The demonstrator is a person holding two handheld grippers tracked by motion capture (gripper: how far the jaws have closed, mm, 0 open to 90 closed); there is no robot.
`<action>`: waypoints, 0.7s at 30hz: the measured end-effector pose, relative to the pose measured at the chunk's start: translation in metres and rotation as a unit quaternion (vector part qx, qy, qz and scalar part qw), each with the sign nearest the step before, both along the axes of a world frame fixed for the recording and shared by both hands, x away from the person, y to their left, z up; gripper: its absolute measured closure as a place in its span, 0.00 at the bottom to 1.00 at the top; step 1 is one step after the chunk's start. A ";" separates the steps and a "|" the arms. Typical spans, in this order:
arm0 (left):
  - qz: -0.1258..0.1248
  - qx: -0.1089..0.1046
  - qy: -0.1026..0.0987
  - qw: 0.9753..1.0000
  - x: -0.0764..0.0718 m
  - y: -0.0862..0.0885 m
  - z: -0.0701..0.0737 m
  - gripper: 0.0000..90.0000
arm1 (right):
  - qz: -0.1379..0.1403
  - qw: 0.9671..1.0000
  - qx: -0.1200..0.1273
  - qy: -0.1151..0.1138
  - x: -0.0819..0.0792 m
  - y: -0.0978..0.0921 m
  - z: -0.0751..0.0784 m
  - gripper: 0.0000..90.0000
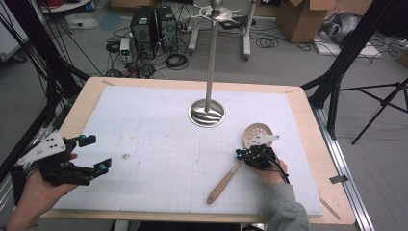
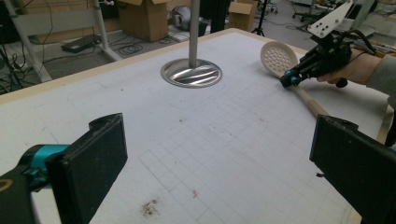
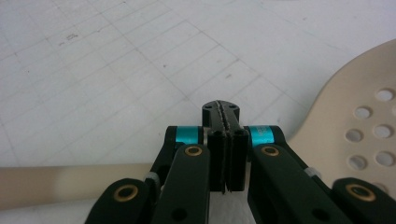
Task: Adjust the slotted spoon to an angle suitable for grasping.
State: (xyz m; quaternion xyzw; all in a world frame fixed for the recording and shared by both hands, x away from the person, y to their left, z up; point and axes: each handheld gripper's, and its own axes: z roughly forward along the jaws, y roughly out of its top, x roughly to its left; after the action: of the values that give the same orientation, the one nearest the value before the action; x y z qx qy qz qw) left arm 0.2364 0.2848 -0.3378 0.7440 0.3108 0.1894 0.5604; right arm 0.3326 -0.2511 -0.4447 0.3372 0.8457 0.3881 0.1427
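A pale slotted spoon (image 1: pixel 257 134) lies on the white gridded mat (image 1: pixel 159 159), its perforated head far right and its wooden handle (image 1: pixel 225 181) pointing toward the front edge. My right gripper (image 1: pixel 239 154) hovers over the spoon's neck, jaws shut flat against each other with nothing between them. In the right gripper view the closed tips (image 3: pixel 221 109) sit above the spoon (image 3: pixel 359 116), whose handle (image 3: pixel 46 184) passes beneath. Whether they touch it I cannot tell. My left gripper (image 1: pixel 96 154) is open at the mat's left edge, its jaws (image 2: pixel 222 128) spread wide over bare mat.
A metal stand with a round base (image 1: pixel 207 113) and a tall pole (image 1: pixel 211 53) rises at the back middle of the mat, also seen as the base (image 2: pixel 191 73). A small speck of debris (image 1: pixel 126 156) lies left of centre. Tripods, cables and boxes stand on the floor around the table.
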 end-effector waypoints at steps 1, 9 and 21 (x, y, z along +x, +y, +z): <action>-0.001 0.001 0.000 1.000 0.001 -0.001 0.000 0.05 | -0.002 1.000 0.000 0.002 -0.001 -0.002 0.000 1.00; -0.007 -0.001 0.001 1.000 0.005 -0.006 0.000 0.05 | -0.029 1.000 0.005 -0.001 -0.006 -0.023 -0.001 1.00; -0.013 -0.003 0.000 1.000 0.011 -0.010 0.000 0.05 | -0.035 0.997 0.038 -0.052 -0.022 -0.045 0.010 1.00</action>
State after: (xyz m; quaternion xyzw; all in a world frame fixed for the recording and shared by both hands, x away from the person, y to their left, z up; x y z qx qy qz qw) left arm 0.2478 0.2749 -0.3376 0.7462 0.3016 0.1815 0.5650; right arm 0.3101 -0.2960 -0.4347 0.3515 0.8094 0.4315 0.1875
